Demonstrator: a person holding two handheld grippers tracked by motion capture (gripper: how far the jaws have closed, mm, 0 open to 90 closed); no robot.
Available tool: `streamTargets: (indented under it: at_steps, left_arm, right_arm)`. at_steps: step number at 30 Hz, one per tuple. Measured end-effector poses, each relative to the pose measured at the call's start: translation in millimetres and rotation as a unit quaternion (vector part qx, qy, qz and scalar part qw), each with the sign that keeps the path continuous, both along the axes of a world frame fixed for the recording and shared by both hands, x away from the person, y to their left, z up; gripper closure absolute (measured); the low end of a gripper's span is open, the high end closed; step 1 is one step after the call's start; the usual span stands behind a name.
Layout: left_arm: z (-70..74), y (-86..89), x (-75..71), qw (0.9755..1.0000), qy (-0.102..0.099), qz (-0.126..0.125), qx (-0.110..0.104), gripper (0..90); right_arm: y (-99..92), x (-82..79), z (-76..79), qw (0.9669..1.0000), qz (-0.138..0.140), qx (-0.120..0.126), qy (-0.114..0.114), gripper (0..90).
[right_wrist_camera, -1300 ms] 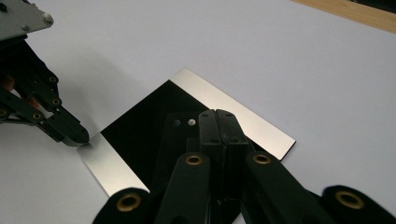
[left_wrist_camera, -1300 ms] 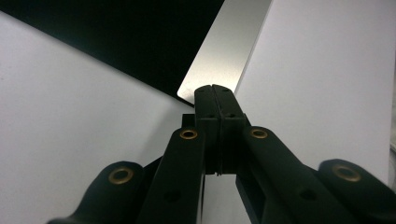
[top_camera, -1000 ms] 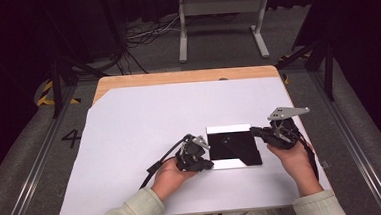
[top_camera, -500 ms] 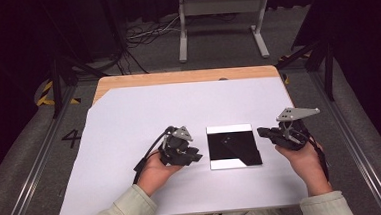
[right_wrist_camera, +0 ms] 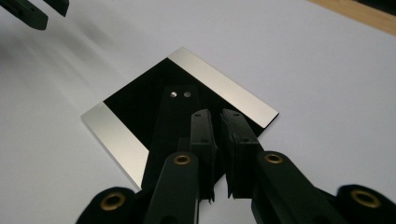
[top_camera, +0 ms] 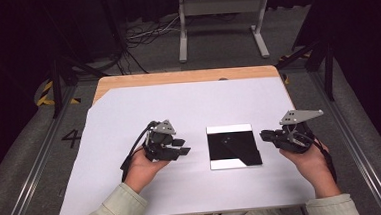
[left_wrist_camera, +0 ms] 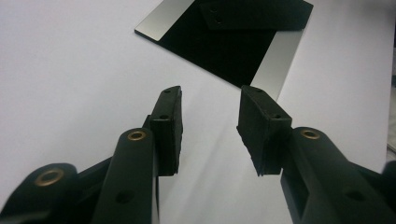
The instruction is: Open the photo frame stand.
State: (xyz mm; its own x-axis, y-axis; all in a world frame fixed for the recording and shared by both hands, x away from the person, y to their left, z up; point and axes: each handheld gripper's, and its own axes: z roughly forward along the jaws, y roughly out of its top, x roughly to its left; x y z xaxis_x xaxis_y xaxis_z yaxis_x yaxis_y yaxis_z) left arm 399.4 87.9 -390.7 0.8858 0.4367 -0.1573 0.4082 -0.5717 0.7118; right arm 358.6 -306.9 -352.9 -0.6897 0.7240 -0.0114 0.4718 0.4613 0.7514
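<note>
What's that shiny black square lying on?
The shiny black square lies flat on a big white sheet. Under the sheet a wooden tabletop peeks out at the far edge. Whatever sits directly beneath the square is covered.

A glossy black square plate with silvery-white bands along two edges lies on the white sheet — pale wood worktop peeking out at the far edge — and both grippers, left gripper and right gripper, are black with grey top plates.

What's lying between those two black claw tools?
In the high view, a flat black square plate with shiny edges lies between the left gripper and right gripper, touching neither.
</note>
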Motion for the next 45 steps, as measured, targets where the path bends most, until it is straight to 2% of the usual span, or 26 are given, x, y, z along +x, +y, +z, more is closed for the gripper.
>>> streamTargets:
  at_steps: [9, 17, 25, 36, 42, 45]
  left_arm:
    - [-1.7, 5.6, 6.2, 0.9999, 0.008, 0.013, -0.005, 57.5]
    - [-3.5, 7.8, 8.0, 0.9997, 0.013, 0.019, -0.003, 56.5]
    - [-5.9, 6.8, 9.2, 0.9997, 0.017, 0.018, 0.003, 55.7]
    - [-8.0, 3.9, 8.7, 0.9996, 0.018, 0.017, 0.011, 55.1]
    - [-9.0, 3.2, 8.8, 0.9996, 0.020, 0.016, 0.014, 54.8]
    - [-9.6, 3.3, 9.0, 0.9995, 0.021, 0.016, 0.015, 54.7]
  right_arm:
    - [-5.2, -2.3, -3.2, 0.9998, -0.004, -0.007, 0.016, 79.0]
    - [-8.8, -1.5, -9.9, 0.9988, -0.017, -0.004, 0.047, 71.4]
    - [-9.6, -2.7, -17.7, 0.9985, -0.022, -0.003, 0.050, 62.2]
    - [-12.6, -7.6, -30.7, 0.9977, -0.018, -0.019, 0.062, 60.0]
    - [-11.9, -7.3, -35.7, 0.9961, -0.018, -0.019, 0.084, 57.2]
    - [-10.1, -6.7, -37.6, 0.9959, -0.018, -0.022, 0.086, 55.6]
